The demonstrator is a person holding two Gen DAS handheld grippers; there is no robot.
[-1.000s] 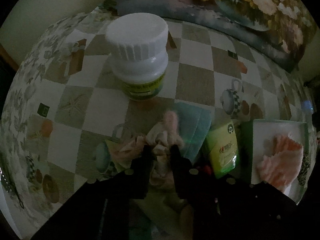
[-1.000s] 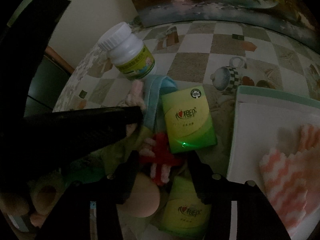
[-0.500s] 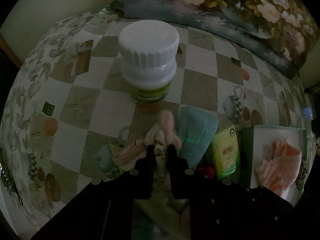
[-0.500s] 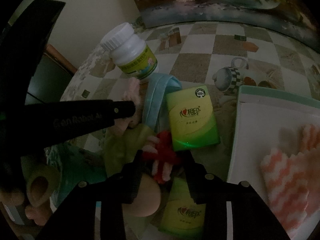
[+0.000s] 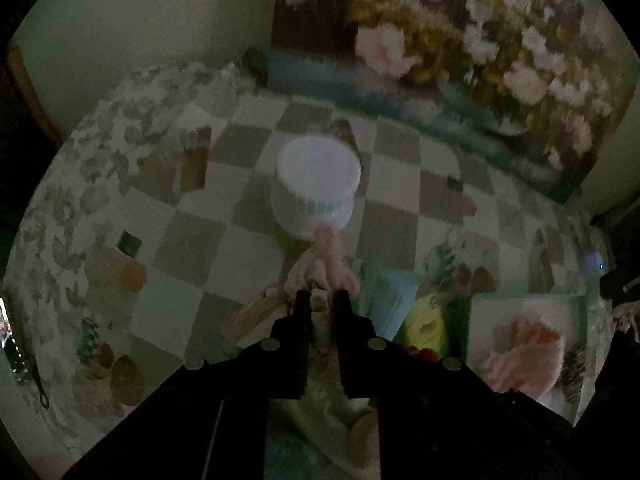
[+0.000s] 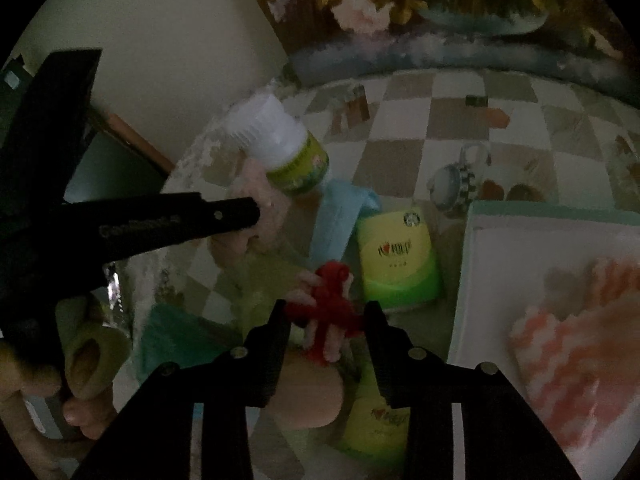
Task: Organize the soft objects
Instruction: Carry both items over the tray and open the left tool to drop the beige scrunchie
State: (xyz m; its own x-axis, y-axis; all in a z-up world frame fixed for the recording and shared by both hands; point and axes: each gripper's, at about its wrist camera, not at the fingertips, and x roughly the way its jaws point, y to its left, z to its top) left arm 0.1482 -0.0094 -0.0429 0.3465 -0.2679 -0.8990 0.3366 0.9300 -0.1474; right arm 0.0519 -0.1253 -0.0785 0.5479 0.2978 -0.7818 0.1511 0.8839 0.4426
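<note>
Dim room. Table (image 5: pixel 192 232) w/ a checkered cloth, leaf-print border curving off at the left edge; plain pale wall (image 5: pixel 140 20) behind, big floral painting (image 5: pixel 460 52) leaning along the far edge. Left half of the cloth is bare squares, open space there; right side is crowded.

L to R in the left wrist view: white-capped bottle (image 5: pixel 316 188) stands mid-table. Just in front of it, the left gripper (image 5: pixel 321 304) has its jaws nearly together, pinched on a pink and cream soft toy (image 5: pixel 328 256); they have just been closing on it, toy between the pads. A pink strip of it hangs off to the left. Next, a light-blue cloth (image 5: pixel 384 292), then a green tissue pack (image 5: pixel 428 320), then a white tray (image 5: pixel 532 308) w/ a green rim near the right edge, holding a pink striped cloth (image 5: pixel 528 352).

Right wrist view: left gripper body crosses from the left w/ a hand (image 6: pixel 72 400) under it. Right gripper (image 6: pixel 326 314) has just closed its jaws and clamps a red and pink fuzzy piece (image 6: pixel 332 308), sitting between green pack and a heap of greenish cloth (image 6: pixel 260 280). A second green pack (image 6: pixel 372 420) lies below the jaws. Tray is just right of the gripper, w/ free white floor at its near-left corner.
</note>
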